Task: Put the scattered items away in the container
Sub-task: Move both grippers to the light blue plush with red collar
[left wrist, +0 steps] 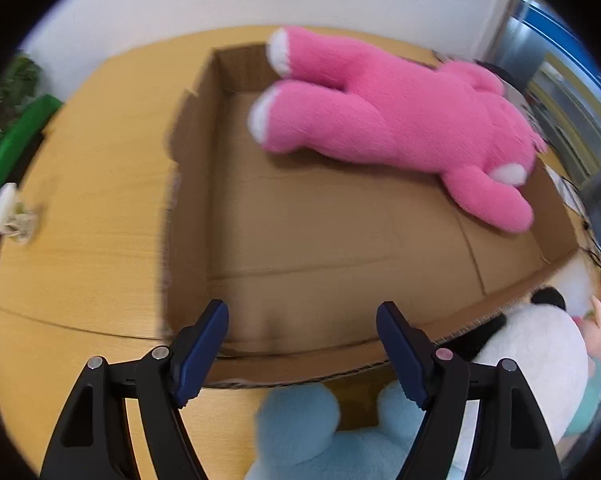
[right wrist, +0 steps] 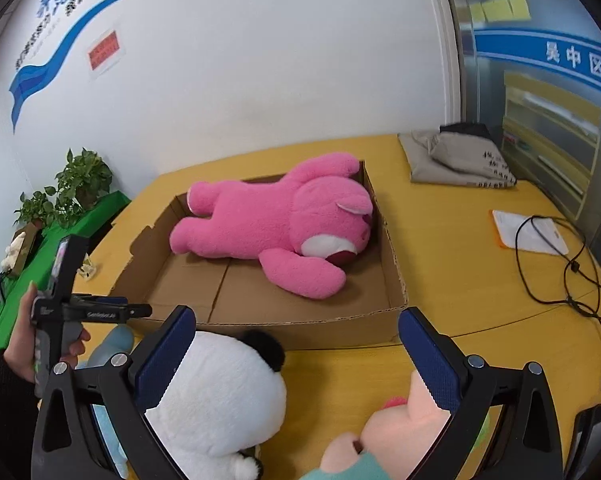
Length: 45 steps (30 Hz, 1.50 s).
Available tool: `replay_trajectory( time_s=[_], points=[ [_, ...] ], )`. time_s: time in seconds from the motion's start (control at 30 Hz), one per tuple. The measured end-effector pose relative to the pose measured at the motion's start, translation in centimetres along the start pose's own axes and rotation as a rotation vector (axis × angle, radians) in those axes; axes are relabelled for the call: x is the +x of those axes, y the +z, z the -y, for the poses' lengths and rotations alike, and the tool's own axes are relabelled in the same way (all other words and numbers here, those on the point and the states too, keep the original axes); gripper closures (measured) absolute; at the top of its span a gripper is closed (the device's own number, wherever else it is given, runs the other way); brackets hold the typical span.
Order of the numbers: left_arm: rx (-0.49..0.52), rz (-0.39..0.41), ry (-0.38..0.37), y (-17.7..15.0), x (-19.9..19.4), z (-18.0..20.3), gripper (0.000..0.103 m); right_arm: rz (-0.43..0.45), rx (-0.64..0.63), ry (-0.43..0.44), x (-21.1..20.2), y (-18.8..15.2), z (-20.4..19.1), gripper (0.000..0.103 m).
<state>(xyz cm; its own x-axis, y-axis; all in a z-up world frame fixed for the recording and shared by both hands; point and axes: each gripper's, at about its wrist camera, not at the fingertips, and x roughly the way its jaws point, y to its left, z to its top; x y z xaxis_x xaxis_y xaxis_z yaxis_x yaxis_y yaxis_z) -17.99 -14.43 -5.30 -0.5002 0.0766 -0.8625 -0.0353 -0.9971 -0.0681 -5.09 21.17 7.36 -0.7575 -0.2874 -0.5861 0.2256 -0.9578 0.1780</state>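
Observation:
A big pink plush bear (left wrist: 396, 120) (right wrist: 276, 220) lies on its side inside the shallow cardboard box (left wrist: 188, 216) (right wrist: 392, 272) on the yellow table. My left gripper (left wrist: 300, 352) is open and empty, over the box's near edge. A light blue plush (left wrist: 300, 436) (right wrist: 112, 344) lies just below it on the table. My right gripper (right wrist: 296, 356) is open and empty, above a white panda plush (right wrist: 216, 396) (left wrist: 536, 356) and a peach-coloured plush (right wrist: 384, 436) (left wrist: 598, 332) in front of the box. The left gripper also shows in the right wrist view (right wrist: 140, 311).
The yellow wooden table (right wrist: 460, 240) meets a white wall. A folded grey bag (right wrist: 456, 158), a paper sheet (right wrist: 528, 232) and black cables (right wrist: 572, 276) lie at the right. A green cloth (right wrist: 60, 248) with potted plants (right wrist: 80, 180) is at the left. A small white object (left wrist: 4, 208) lies near the table's left edge.

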Motion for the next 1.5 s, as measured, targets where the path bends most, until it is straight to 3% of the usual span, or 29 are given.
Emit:
replay_trajectory(
  time_s=[0.17, 0.33, 0.43, 0.53, 0.63, 0.9, 1.17, 1.33, 1.5],
  points=[
    [-0.02, 0.204, -0.047, -2.1, -7.9, 2.1, 0.026, 0.072, -0.027, 0.001, -3.6, -1.1, -1.1, 0.0],
    [0.084, 0.397, 0.012, -8.2, -14.1, 6.7, 0.025, 0.082, -0.079, -0.041, -4.4, -3.0, -2.4, 0.0],
    [0.092, 0.441, 0.027, -11.2, -15.2, 8.4, 0.025, 0.075, -0.085, -0.03, -4.3, -4.3, -2.7, 0.0],
    [0.088, 0.454, -0.023, -13.6, -15.3, 9.1, 0.025, 0.039, -0.081, -0.048, -3.5, -5.6, -3.0, 0.0],
    [0.095, 0.442, -0.008, -15.0, -14.7, 9.6, 0.025, 0.017, -0.108, -0.058, -3.2, -6.7, -3.5, 0.0],
    [0.06, 0.427, -0.071, -15.9, -13.3, 10.4, 0.025, -0.011, -0.131, -0.114, -2.9, -8.4, -3.0, 0.0],
    [0.068, 0.416, -0.077, -15.8, -12.3, 11.0, 0.025, -0.014, -0.138, -0.119, -2.2, -8.5, -3.2, 0.0],
    [0.043, 0.409, -0.08, -15.9, -11.8, 9.6, 0.025, -0.031, -0.149, -0.113, -1.4, -8.9, -3.5, 0.0],
    [-0.009, 0.384, -0.088, -16.3, -11.5, 5.9, 0.025, -0.045, -0.156, -0.079, -0.2, -9.7, -4.4, 0.0]
  ],
)
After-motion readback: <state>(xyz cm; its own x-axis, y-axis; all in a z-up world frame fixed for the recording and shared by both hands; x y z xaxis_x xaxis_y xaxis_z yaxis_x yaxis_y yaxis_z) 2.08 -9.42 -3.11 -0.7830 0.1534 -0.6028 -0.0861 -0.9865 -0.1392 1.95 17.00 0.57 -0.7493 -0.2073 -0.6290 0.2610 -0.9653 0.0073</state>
